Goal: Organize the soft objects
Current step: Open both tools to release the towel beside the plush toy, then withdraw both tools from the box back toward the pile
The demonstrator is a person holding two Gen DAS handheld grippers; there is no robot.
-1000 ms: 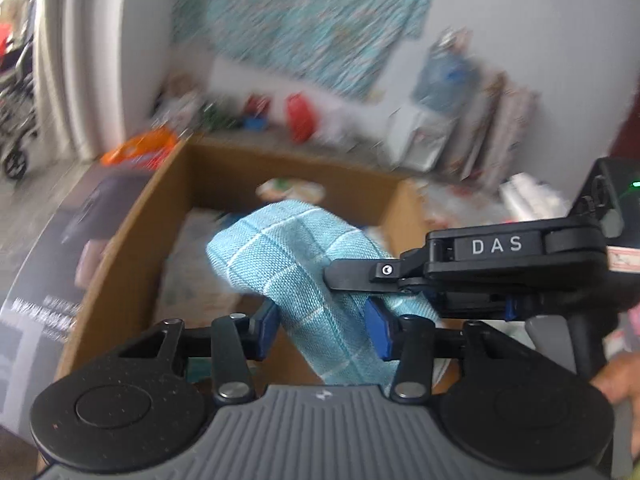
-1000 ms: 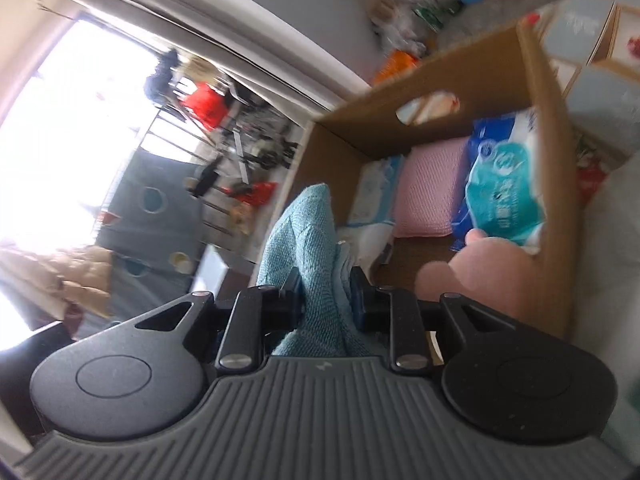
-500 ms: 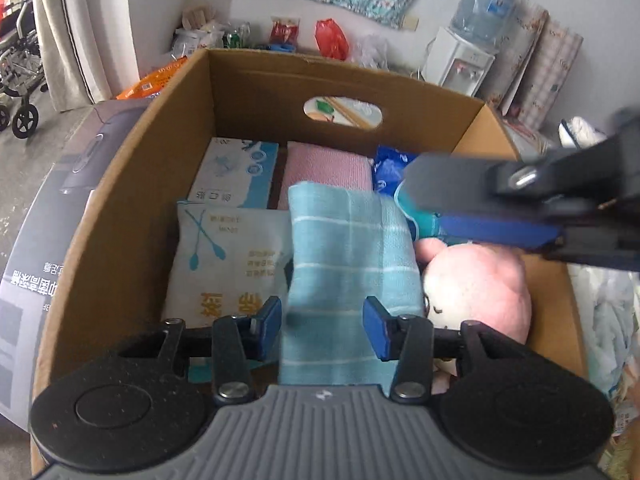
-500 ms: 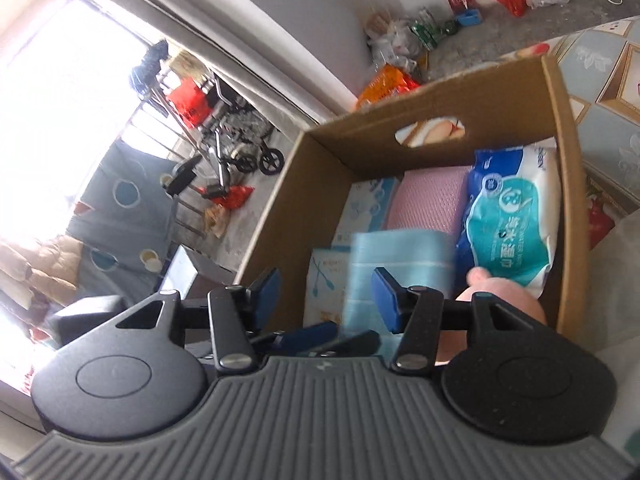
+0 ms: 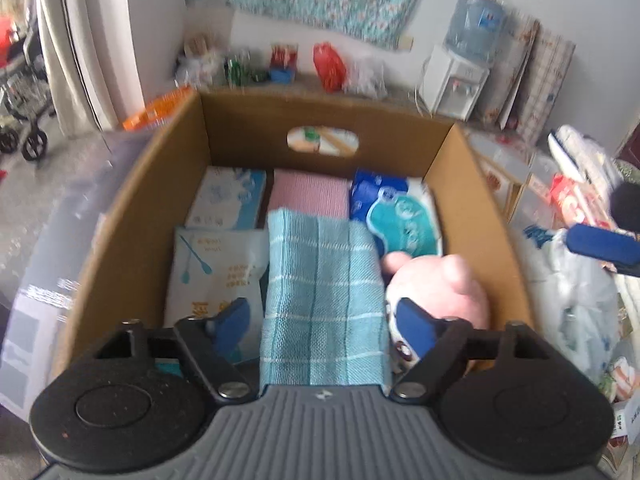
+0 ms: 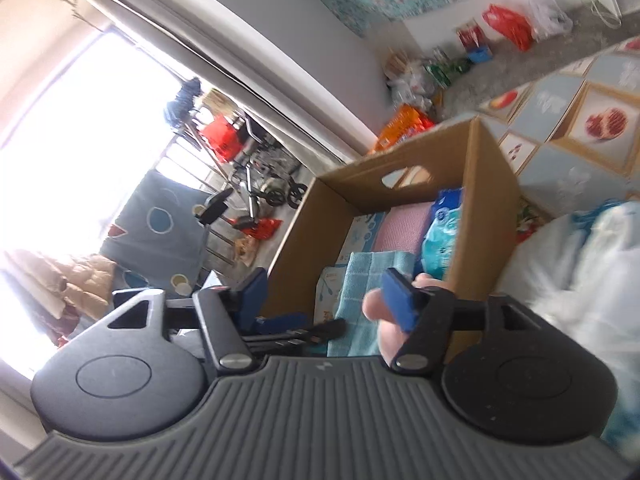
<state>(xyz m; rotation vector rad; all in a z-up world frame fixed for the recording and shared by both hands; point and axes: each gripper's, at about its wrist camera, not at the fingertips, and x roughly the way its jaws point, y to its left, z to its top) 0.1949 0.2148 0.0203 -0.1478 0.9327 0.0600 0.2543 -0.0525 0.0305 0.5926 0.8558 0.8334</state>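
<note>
The blue towel (image 5: 320, 296) now lies folded in the box (image 5: 132, 208), down the middle between a white packet (image 5: 216, 268) on one side and the pink plush (image 5: 444, 284) on the other, its far edge over a pink cloth (image 5: 308, 196). Both grippers have just been opening: the left gripper (image 5: 320, 326) stands spread with its pads clear of the towel between them, and the right gripper (image 6: 324, 296) is spread with nothing gripped. This item looks done; whether more soft things remain outside I cannot tell. The towel is a teal weave with pale check lines, flat and neatly doubled
</note>
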